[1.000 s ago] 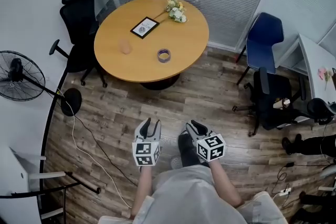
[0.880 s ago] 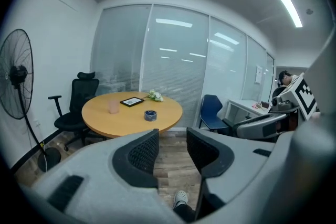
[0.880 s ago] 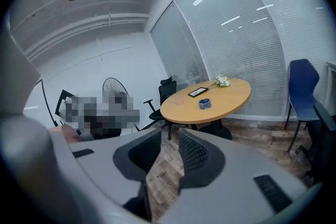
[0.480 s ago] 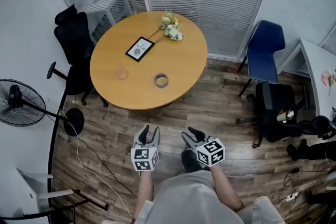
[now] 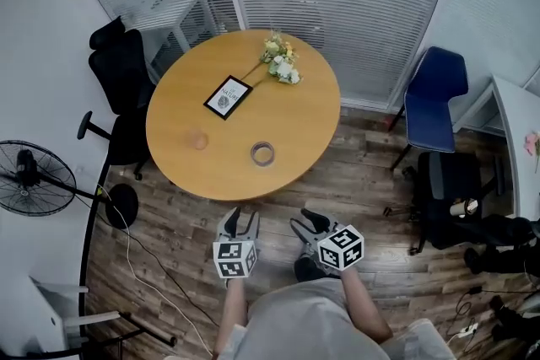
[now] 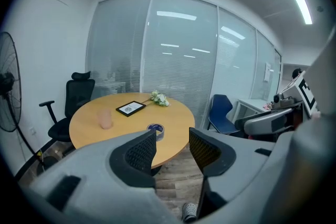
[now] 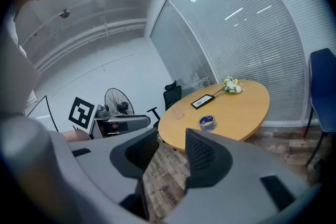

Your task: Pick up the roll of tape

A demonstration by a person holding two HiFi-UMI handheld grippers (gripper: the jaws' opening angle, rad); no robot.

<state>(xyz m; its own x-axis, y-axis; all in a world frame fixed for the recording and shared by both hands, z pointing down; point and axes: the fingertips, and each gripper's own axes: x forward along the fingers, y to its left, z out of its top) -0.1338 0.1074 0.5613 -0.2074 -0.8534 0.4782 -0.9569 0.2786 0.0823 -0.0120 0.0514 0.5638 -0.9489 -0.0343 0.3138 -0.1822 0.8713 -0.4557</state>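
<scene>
The roll of tape [image 5: 262,153], a grey ring with a blue inside, lies flat near the front edge of the round wooden table [image 5: 308,118]. It also shows in the left gripper view [image 6: 156,130] and the right gripper view [image 7: 207,122]. My left gripper [image 5: 242,222] and right gripper [image 5: 307,222] hang side by side over the wood floor, short of the table and pointing at it. Both have just been opening their jaws. They stand open with nothing between them, as the left gripper [image 6: 172,136] and right gripper [image 7: 170,136] views show.
On the table stand a pink cup [image 5: 198,139], a black picture frame [image 5: 228,96] and a bunch of flowers [image 5: 283,67]. A black office chair [image 5: 118,72] and a floor fan [image 5: 34,179] are at the left, a blue chair [image 5: 434,97] at the right. A cable [image 5: 143,265] trails over the floor.
The person has stepped toward the table, so it sits lower and closer in the head view. Both grippers came forward with them, and their jaws stand wider apart.
</scene>
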